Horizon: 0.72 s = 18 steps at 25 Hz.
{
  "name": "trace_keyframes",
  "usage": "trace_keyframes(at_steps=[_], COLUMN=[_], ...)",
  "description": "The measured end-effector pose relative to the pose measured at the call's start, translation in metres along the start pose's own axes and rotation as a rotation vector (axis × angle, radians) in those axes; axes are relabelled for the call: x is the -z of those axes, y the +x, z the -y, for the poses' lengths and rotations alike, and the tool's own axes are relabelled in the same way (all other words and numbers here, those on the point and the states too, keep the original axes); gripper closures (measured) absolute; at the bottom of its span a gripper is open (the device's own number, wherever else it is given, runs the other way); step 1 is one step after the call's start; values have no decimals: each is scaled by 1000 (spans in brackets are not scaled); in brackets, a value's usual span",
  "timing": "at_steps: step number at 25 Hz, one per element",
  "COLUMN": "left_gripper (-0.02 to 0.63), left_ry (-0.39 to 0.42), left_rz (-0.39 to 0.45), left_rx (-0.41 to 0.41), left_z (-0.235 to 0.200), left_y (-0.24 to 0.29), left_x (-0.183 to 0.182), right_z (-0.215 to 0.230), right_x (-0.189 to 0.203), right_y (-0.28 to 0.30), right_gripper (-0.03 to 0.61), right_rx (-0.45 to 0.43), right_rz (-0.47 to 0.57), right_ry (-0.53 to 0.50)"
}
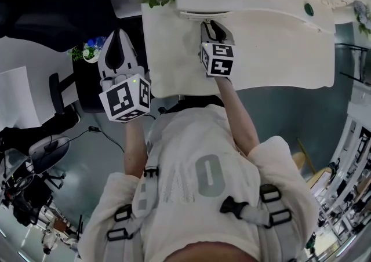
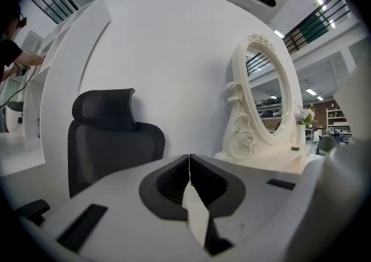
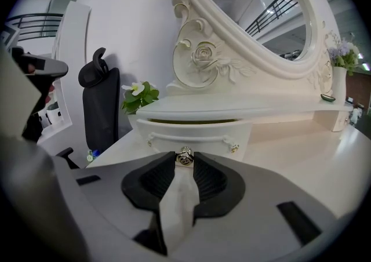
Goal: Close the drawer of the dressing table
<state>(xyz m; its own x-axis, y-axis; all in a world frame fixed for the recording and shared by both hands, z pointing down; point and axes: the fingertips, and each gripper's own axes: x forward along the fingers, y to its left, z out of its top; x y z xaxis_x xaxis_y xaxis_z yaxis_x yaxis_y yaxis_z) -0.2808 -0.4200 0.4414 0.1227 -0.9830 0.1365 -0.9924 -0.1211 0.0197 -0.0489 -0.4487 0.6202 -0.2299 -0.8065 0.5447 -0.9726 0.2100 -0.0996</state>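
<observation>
The white dressing table [image 1: 278,52] carries a small drawer [image 3: 191,133] under its mirror shelf. A dark gap along the drawer's top edge shows that it stands slightly pulled out. My right gripper [image 3: 184,159] is shut on the drawer's metal knob [image 3: 184,155], which sits between the black pads. In the head view the right gripper [image 1: 213,28] reaches over the tabletop to the drawer [image 1: 203,16]. My left gripper [image 1: 119,37] hangs in the air left of the table. The left gripper [image 2: 189,159] is shut with nothing in it.
An ornate oval mirror [image 3: 255,17] rises behind the drawer. A potted plant [image 3: 138,95] stands at the table's left end and a vase of flowers [image 3: 338,81] at its right. A black office chair [image 2: 110,139] stands left of the table.
</observation>
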Motion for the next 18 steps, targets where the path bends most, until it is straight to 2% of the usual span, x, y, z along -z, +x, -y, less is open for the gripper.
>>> trace_keyframes(at_steps=[18], left_gripper=[594], left_ry=[0], left_rz=[-14], left_rx=[40], left_z=[13], left_y=[27], left_x=[4], right_z=[7], right_x=[-15], right_y=[23], right_gripper=[474], right_rx=[10], right_rz=[2], right_ry=[4])
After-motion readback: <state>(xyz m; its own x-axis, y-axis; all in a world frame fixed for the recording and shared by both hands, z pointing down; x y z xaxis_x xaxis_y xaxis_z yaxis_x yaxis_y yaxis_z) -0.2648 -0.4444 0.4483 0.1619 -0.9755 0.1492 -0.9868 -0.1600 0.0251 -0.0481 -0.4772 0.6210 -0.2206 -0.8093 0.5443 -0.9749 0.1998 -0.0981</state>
